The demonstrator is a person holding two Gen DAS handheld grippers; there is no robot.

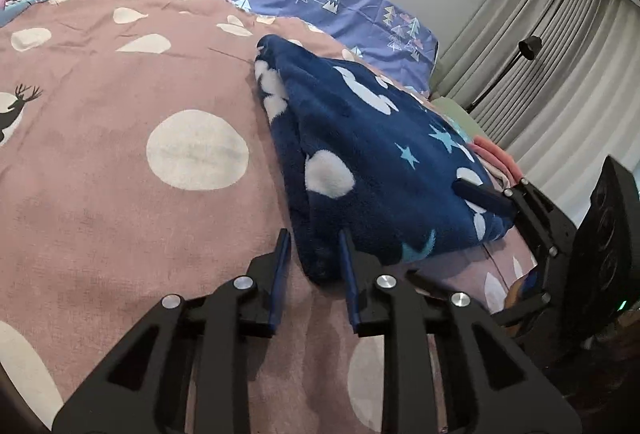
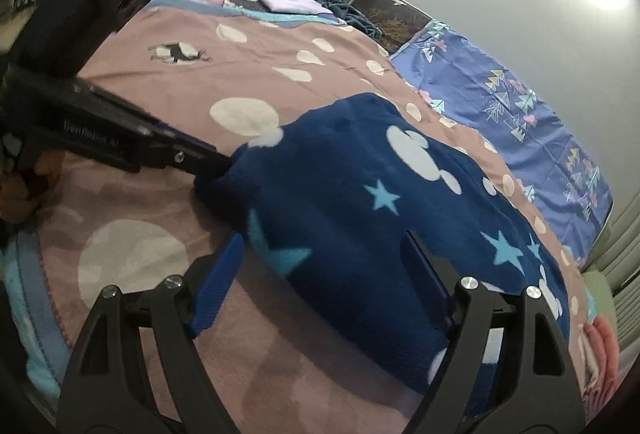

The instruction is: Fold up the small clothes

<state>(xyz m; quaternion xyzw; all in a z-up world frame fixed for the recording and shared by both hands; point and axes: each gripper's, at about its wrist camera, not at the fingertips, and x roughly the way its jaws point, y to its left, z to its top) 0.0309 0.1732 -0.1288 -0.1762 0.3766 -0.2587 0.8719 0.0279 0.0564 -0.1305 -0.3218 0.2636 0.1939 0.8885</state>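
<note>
a navy fleece garment (image 1: 372,161) with white mouse heads and blue stars lay folded on the pink spotted bedspread (image 1: 120,193). the left gripper (image 1: 314,254) straddled its near corner, narrowly parted, unclenched; the right gripper (image 2: 324,250) stood wide, released, over its edge

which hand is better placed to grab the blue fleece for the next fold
Left, probably. The left tool already has the near corner of the blue fleece between its narrow jaws. The right tool stands wide open, straddling the near edge.
</note>
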